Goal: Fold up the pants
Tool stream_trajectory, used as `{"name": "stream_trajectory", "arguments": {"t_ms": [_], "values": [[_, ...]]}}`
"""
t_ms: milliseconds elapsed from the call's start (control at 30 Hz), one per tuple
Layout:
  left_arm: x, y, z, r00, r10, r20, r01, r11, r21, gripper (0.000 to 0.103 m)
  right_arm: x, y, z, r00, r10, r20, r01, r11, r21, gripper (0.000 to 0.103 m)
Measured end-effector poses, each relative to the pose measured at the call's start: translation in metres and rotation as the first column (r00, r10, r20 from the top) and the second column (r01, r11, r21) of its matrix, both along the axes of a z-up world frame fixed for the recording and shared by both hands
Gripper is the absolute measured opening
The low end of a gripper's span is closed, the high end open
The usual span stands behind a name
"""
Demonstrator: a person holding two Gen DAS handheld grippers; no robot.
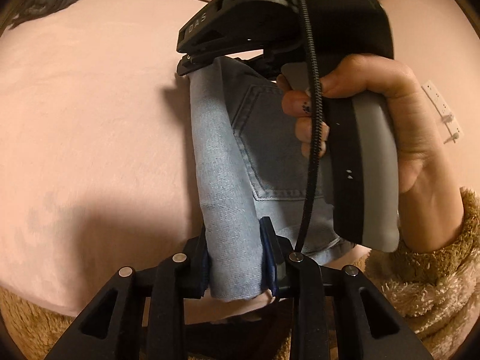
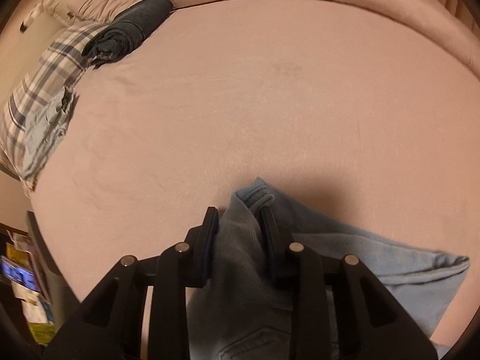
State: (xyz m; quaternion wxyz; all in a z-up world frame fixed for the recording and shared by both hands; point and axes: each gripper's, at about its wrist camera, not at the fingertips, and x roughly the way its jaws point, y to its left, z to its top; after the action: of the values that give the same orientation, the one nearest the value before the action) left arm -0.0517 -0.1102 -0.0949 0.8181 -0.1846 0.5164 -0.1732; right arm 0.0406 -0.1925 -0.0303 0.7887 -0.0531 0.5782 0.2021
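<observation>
Light blue denim pants (image 1: 237, 162) hang folded lengthwise above the pink bed sheet (image 1: 90, 120). My left gripper (image 1: 235, 240) is shut on one end of the pants. The right gripper (image 1: 192, 60), held by a hand, is shut on the far end of the same fabric, with a back pocket facing the camera. In the right wrist view my right gripper (image 2: 238, 225) is shut on the pants (image 2: 345, 255) near the waistband and a belt loop. The rest of the denim trails to the lower right.
A folded dark garment (image 2: 132, 30) lies at the far left of the pink sheet (image 2: 255, 90). A plaid pillow (image 2: 39, 96) with a light blue cloth on it lies at the left bed edge. A fuzzy tan sleeve (image 1: 435, 270) shows at lower right.
</observation>
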Motion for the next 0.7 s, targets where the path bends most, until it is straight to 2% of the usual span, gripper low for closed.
{"name": "stream_trajectory", "arguments": {"t_ms": [67,233,367,433,500,600,700], "values": [[-0.002,-0.001,0.001,1.000,0.007,-0.004,-0.007,1.000,-0.007,0.029,0.001,0.004,-0.002,1.000,0.002,0.008,-0.001,1.000,-0.015,0.032],[-0.016,0.003,0.004,1.000,0.017,-0.019,-0.018,0.999,-0.037,0.034,0.001,-0.003,0.001,1.000,-0.003,0.021,0.003,1.000,0.016,0.038],[-0.025,0.021,0.011,0.999,0.026,-0.037,-0.029,0.997,-0.073,0.041,-0.012,-0.021,0.034,0.996,-0.010,0.093,0.006,0.999,0.042,0.049],[-0.028,0.028,0.016,0.999,0.030,-0.038,-0.034,0.995,-0.093,0.041,-0.029,-0.043,0.065,0.983,-0.046,0.180,0.036,0.998,0.058,0.056],[-0.028,0.034,0.019,0.998,0.050,-0.030,-0.053,0.994,-0.098,0.041,-0.047,-0.068,0.087,0.966,-0.093,0.240,0.079,0.995,0.068,0.073],[-0.027,0.041,0.017,0.998,0.060,-0.037,-0.064,0.993,-0.098,0.042,-0.077,-0.116,0.106,0.944,-0.180,0.276,0.169,0.984,0.065,0.075],[-0.016,0.039,0.009,0.997,0.047,-0.055,-0.052,0.993,-0.102,0.041,-0.099,-0.161,0.102,0.925,-0.298,0.237,0.284,0.954,0.094,0.075]]}}
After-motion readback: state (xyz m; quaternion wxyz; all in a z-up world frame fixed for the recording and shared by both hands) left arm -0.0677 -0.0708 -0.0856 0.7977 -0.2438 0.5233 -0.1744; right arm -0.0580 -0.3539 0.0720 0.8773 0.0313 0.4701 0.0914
